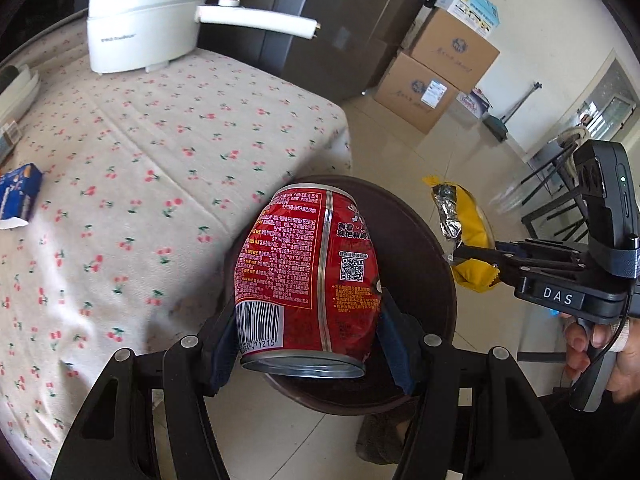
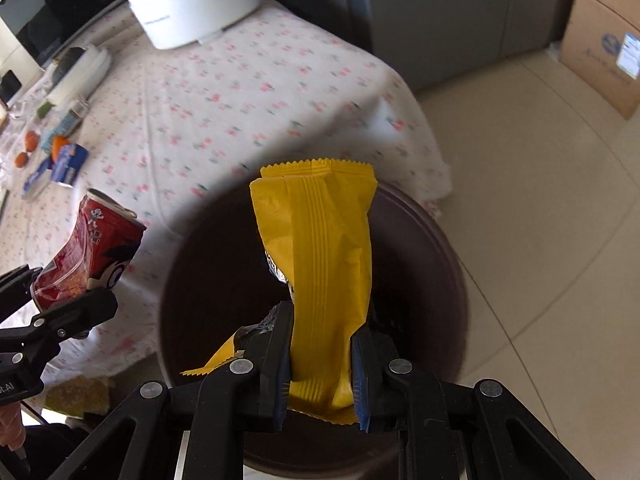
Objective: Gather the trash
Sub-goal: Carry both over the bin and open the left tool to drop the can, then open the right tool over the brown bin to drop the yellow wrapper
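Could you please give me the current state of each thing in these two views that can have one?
Can: dented, clamped in the left claw, above the bin.
Wrapper: torn open, pinched in the right claw, over the bin.
Bin: open, dark inside, on the floor beside the table.
Pot: lid on, upright on the tablecloth.
Blue carton: torn open, lying on the tablecloth.
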Demonstrator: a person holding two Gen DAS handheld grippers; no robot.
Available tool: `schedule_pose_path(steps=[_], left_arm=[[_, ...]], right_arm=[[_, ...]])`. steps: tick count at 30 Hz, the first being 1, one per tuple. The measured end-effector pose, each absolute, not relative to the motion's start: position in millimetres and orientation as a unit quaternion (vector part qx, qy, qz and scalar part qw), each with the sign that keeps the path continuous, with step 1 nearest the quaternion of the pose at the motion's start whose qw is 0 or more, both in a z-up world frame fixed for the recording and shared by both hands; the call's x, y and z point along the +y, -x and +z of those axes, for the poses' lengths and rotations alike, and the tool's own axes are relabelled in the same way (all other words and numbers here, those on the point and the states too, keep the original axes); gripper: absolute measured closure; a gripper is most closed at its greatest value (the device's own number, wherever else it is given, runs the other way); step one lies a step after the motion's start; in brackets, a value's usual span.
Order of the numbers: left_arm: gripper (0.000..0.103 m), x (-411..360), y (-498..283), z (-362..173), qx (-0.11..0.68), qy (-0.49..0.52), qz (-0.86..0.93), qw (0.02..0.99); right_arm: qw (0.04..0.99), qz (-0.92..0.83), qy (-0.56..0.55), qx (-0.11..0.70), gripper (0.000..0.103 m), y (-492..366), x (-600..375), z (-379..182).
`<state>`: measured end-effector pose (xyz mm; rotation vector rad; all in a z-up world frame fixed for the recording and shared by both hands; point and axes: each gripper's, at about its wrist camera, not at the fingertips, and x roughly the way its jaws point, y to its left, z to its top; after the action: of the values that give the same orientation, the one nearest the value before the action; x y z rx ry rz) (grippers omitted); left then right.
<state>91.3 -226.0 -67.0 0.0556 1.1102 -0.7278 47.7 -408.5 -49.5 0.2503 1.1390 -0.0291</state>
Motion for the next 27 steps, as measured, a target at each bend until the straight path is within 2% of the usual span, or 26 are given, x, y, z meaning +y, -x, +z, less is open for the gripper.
schedule_pose_path(steps=[5, 7, 9, 11, 21, 24, 27], left_arm=[[0.038, -242, -89, -82, 0.522, -0.032, -0.355, 0.775], [0.034, -243, -92, -87, 0.531, -0.026, -0.35, 0.771], [0.024, -238, -93, -85, 0.526, -0.019, -0.349, 0.775], [0.022, -232, -93, -79, 0.52, -0.021, -0.342, 0.783], [0.018, -175, -94, -53, 0.496, -0.039, -0.287, 0.819], [0.018, -153, -98, -49, 0.495, -0.039, -0.265, 0.826], [0.018, -128, -101, -48, 0.499, -0.033, -0.245, 0.831]], right_arm=[[0.823, -0.024, -0.112, 0.556, 0.08, -28, -427, -65], [0.822, -0.025, -0.113, 0.558, 0.08, -24, -434, -68], [0.821, -0.027, -0.114, 0.559, 0.08, -21, -438, -70], [0.821, -0.028, -0.116, 0.559, 0.079, -19, -442, -70], [0.82, -0.016, -0.108, 0.562, 0.077, -32, -427, -69], [0.82, -0.017, -0.1, 0.563, 0.07, -39, -418, -68], [0.821, -0.033, -0.09, 0.563, 0.057, -46, -409, -64]])
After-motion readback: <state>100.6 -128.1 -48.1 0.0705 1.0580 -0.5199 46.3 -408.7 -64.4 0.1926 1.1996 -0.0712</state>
